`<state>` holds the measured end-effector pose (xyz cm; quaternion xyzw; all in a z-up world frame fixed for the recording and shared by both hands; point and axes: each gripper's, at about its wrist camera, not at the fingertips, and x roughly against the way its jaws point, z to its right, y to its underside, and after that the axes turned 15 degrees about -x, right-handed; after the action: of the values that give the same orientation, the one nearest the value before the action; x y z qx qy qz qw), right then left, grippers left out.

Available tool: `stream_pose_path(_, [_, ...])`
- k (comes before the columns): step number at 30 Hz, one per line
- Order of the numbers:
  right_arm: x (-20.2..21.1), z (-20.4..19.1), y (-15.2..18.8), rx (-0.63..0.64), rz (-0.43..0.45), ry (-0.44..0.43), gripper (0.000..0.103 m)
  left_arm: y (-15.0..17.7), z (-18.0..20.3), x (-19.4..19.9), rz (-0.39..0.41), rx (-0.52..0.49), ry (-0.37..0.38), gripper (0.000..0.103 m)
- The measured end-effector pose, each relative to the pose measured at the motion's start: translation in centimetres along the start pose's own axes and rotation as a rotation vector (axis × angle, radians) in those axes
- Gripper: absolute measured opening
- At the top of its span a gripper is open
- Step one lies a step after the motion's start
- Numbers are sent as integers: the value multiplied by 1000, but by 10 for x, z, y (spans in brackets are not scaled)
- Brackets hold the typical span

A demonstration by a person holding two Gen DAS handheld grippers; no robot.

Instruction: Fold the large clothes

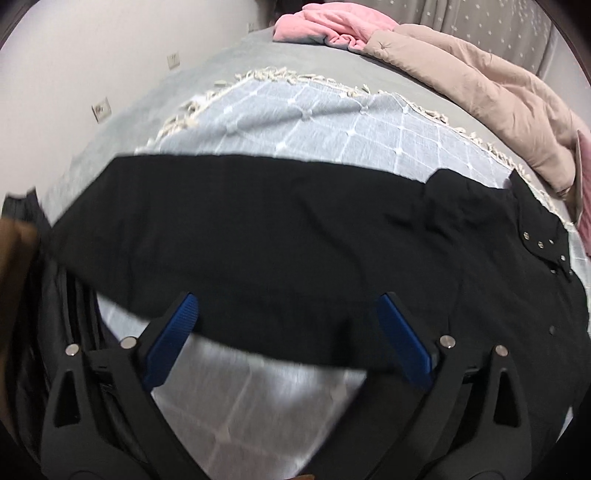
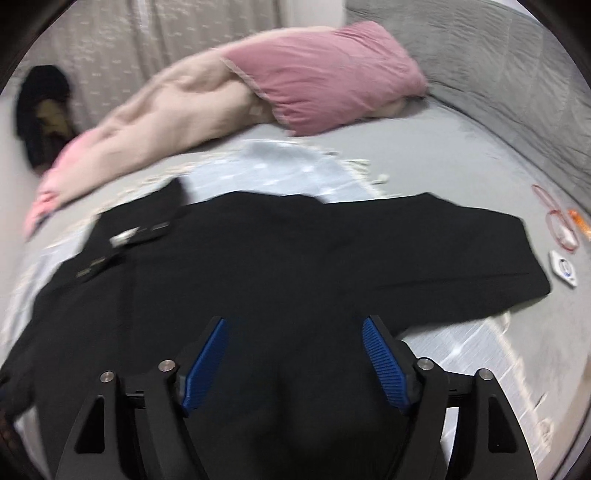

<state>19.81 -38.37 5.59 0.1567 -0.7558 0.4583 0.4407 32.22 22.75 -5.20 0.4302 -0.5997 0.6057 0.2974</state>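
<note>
The grey bed (image 1: 236,55) carries a pale blue checked throw (image 1: 295,122) with a fringed edge; bare grey sheet shows beyond the fringe on the far side. A beige quilt (image 1: 498,107) and a pink garment (image 1: 332,22) lie bunched along the far edge, with a pink pillow (image 2: 325,74) beside them.

The black garment (image 1: 277,240) lies spread flat across the throw, its studded part (image 1: 543,243) toward one end and one long panel (image 2: 424,240) reaching onto bare sheet.

The left gripper (image 1: 288,306) hangs over the garment's near hem, jaws wide apart, holding nothing. The right gripper (image 2: 295,332) is likewise spread, empty, above the cloth.

Red loops (image 2: 557,221) and a small white tag (image 2: 563,271) lie just beyond the panel's end; any print on the tag is unreadable.
</note>
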Motion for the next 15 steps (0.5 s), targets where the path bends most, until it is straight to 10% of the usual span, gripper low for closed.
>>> stream_pose_path(15, [-15,-5,76,-96,-172,-102,85,37,-62,-52,-73,409,-100,98])
